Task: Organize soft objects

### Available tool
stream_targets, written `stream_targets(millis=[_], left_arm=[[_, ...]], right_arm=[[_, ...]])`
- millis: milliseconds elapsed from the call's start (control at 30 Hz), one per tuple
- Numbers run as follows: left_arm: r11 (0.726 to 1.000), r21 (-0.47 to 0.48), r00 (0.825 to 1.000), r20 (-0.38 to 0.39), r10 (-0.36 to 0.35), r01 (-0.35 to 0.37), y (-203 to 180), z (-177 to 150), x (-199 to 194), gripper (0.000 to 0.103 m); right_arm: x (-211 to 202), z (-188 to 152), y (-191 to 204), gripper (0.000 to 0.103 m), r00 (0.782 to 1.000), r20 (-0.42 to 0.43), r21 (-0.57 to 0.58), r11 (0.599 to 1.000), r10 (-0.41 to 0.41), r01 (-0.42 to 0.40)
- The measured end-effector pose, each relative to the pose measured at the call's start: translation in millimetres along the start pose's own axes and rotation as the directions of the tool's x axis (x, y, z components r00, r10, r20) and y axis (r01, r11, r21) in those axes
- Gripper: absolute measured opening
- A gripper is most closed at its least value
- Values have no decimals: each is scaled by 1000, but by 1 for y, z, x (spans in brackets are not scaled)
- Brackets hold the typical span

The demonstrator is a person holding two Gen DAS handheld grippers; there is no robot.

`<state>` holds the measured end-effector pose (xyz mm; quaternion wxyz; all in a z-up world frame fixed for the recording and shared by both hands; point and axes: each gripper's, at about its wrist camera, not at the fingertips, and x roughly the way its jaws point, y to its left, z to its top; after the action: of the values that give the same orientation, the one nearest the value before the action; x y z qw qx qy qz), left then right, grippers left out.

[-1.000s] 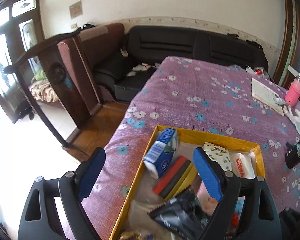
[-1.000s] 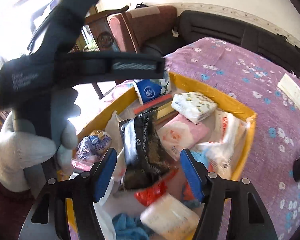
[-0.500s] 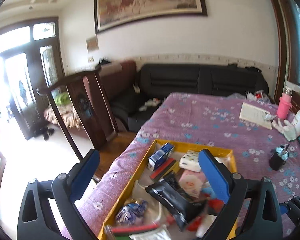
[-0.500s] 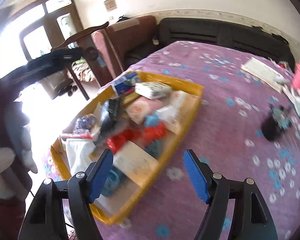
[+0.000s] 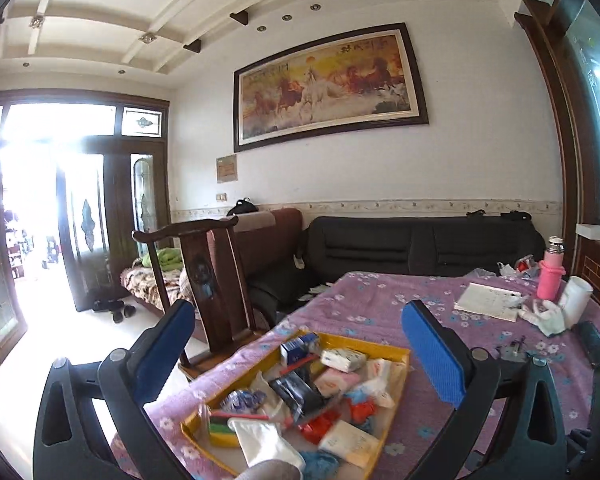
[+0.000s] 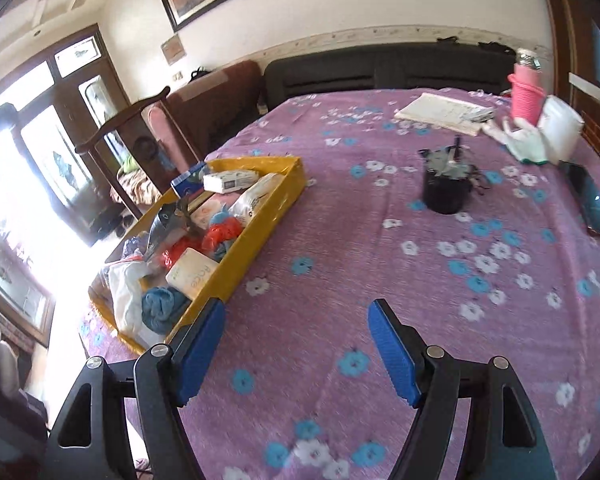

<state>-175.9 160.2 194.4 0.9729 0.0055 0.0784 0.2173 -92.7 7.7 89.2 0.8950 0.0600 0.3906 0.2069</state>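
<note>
- Yellow tray (image 5: 398, 390) sits near one edge of the purple flowered tablecloth (image 6: 420, 280), packed with the soft items: tissue packs (image 5: 343, 360), a black pouch (image 5: 300, 394), a blue cloth (image 6: 162, 306), a white bag (image 5: 266, 442). Grouping them in one walled container keeps loose, squashy things from sliding off the cloth.
- Left gripper (image 5: 300, 360) is held high above the tray, jaws wide apart, nothing between them.
- Right gripper (image 6: 296, 356) hangs over bare cloth just beside the tray's near corner, jaws also wide and empty.
- Judgement: both tools stand clear of the tray with nothing carried, which suggests the sorting is at or near its end, or a pause between picks.
- Unrelated items stay well apart from the tray at the far side: black cup (image 6: 446, 190), pink bottle (image 6: 524, 96), notebook (image 6: 440, 114), phone (image 6: 590, 200).
- Change versus one second ago: the left gripper was low over the tray and now sees the whole room, so it has risen and tilted up.
- Right gripper was directly above the black pouch a second ago; it has since swung off the tray onto open cloth. Jaws were open then too.
</note>
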Motion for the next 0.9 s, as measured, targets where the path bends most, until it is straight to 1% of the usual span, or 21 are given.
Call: stream_targets(millis=[33,67,100,233,367,467,567,633,767,867,900], left_arm=[[1000,0,1000,-17,-25,25,-2,0,-1,103],[998,-4,997,-50,-59,59,-5,-2,-3,103],[997,-8,995,-73,-71,70,-8,-4,-4,103],[997,-9,983,-166,-78,78,-17,-16,-4,103],[997,0,968,-237,-78,80,-24,-26,2,103],[997,-2,959,-274,-75,78,-26,-33,5,103],[996,-2,945,-316,-81,85,-29,-42,14,103],[995,-5,932,-351,-93,97,-32,-48,24,103],[992,-20,893,-434,-119,122,-38,-66,46,103],[990,-39,857,-498,-135,133,-40,-82,65,103],[990,-42,848,-512,-136,134,-40,-87,70,103]], right_arm=[[-6,-3,-1,79,1000,13,-6,1000,-6,6],[-14,-7,-1,80,999,32,-19,1000,-17,18],[-18,-9,0,80,999,43,-28,999,-24,25],[-33,-20,10,83,994,95,-90,994,-48,57],[-42,-27,20,85,990,130,-145,986,-58,77],[-44,-28,23,87,987,142,-169,981,-70,94],[-40,-28,23,88,987,138,-186,976,-86,111],[-35,-28,21,89,987,130,-188,974,-98,122],[-13,-26,10,89,988,86,-173,975,-125,139],[4,-21,1,89,989,47,-151,978,-141,146],[9,-20,-1,89,989,37,-146,979,-141,145]])
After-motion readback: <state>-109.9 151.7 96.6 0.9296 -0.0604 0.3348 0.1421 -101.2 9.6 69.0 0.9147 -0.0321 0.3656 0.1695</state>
